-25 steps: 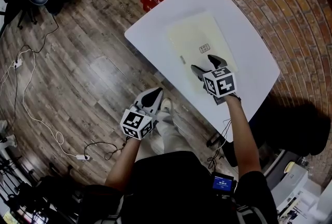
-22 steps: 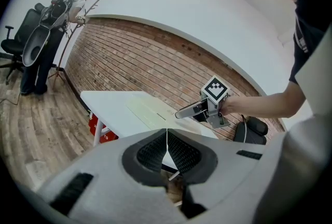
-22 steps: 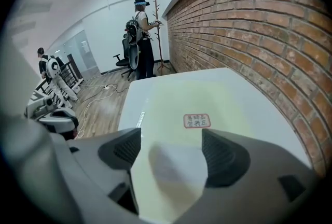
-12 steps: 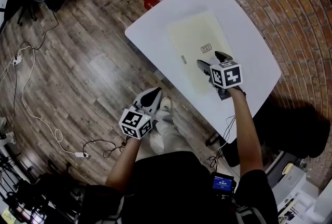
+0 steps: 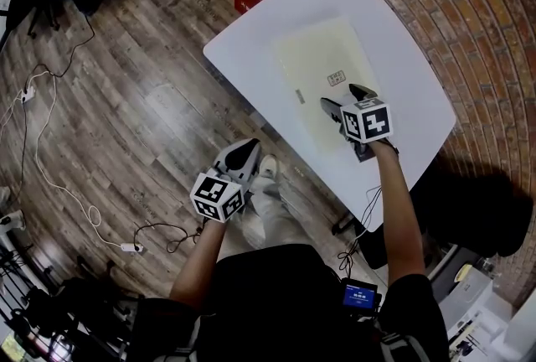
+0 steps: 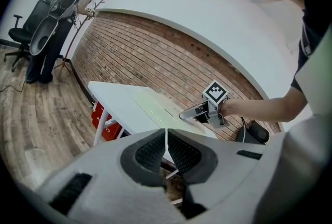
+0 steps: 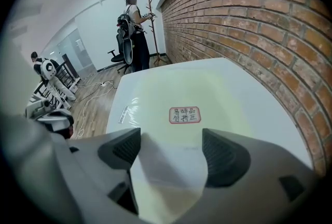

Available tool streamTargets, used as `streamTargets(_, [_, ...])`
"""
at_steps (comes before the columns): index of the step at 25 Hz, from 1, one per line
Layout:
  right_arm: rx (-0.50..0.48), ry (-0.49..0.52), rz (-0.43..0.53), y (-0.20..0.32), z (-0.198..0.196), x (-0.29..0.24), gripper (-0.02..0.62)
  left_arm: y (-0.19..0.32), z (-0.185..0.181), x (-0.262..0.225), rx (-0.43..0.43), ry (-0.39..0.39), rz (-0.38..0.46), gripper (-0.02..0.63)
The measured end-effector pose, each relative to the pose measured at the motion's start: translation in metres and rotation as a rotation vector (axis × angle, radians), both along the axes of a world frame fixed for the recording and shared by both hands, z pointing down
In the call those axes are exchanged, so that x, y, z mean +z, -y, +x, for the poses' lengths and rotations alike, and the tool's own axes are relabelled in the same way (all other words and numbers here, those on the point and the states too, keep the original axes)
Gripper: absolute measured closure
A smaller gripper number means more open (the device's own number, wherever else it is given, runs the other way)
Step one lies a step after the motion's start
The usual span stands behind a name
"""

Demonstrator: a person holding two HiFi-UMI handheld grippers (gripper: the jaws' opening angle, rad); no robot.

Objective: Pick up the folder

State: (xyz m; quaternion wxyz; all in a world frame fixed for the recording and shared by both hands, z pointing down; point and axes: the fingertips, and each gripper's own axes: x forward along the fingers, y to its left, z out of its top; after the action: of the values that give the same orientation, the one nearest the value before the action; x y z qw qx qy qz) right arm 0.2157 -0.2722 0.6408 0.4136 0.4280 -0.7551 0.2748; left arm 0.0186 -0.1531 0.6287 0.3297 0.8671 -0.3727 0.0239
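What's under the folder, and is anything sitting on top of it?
The folder lies flat on the white table. On top a red-bordered label shows; the right gripper, jaws just opened and empty, is above its near end. Anything beneath the folder is covered.

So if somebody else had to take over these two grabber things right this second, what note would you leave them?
Left gripper: shut, empty, held off the table's side, over the wooden floor.
Right gripper: jaws wide apart, having just been opening, above the near end of the pale yellow flat folder; the folder shows between them, but the pads are not on it.
Folder: lying flat on the white rectangular table.
Done: the right gripper is at the folder, nothing more.
Left: get the jaws onto the folder's near edge, close, then lift it.
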Motion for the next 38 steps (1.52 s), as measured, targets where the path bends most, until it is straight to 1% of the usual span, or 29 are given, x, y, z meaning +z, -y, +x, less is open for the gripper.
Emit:
streamTargets(4, [-0.002,-0.001,0.008,0.000,-0.001,0.000,0.259,0.000,0.001,0.000,0.019,0.001,0.008,0.586])
streamTargets(6, [-0.002,0.001,0.011,0.000,-0.003,0.000,0.258,0.000,0.000,0.004,0.022,0.002,-0.007,0.584])
streamTargets(7, [-0.003,0.003,0.011,0.000,-0.004,0.000,0.259,0.000,0.000,0.007,0.027,0.001,-0.020,0.575])
streamTargets(9, [-0.007,0.009,0.013,-0.002,-0.007,0.000,0.259,-0.002,0.001,0.012,0.041,-0.003,-0.048,0.515])
streamTargets(11, [-0.016,0.013,0.017,-0.004,-0.012,-0.001,0.259,-0.003,0.004,0.016,0.056,-0.009,-0.068,0.484])
streamTargets(17, [-0.061,0.022,0.030,-0.009,-0.033,-0.001,0.259,-0.003,0.000,0.027,0.045,-0.062,-0.131,0.447])
streamTargets(23, [-0.097,0.027,0.036,-0.015,-0.046,0.000,0.259,-0.004,-0.003,0.043,0.029,-0.097,-0.204,0.430])
streamTargets(27, [-0.116,0.031,0.039,-0.020,-0.053,0.000,0.259,-0.006,-0.004,0.050,0.020,-0.148,-0.250,0.407])
streamTargets(32, [-0.141,0.042,0.061,-0.030,-0.063,0.000,0.259,-0.004,0.003,0.049,0.025,-0.200,-0.265,0.387])
streamTargets(34, [-0.152,0.044,0.067,-0.032,-0.066,-0.001,0.259,0.001,0.005,0.046,0.014,-0.239,-0.276,0.379])
streamTargets(38, [-0.178,0.053,0.076,-0.037,-0.073,-0.002,0.259,0.010,0.006,0.041,-0.020,-0.356,-0.316,0.364])
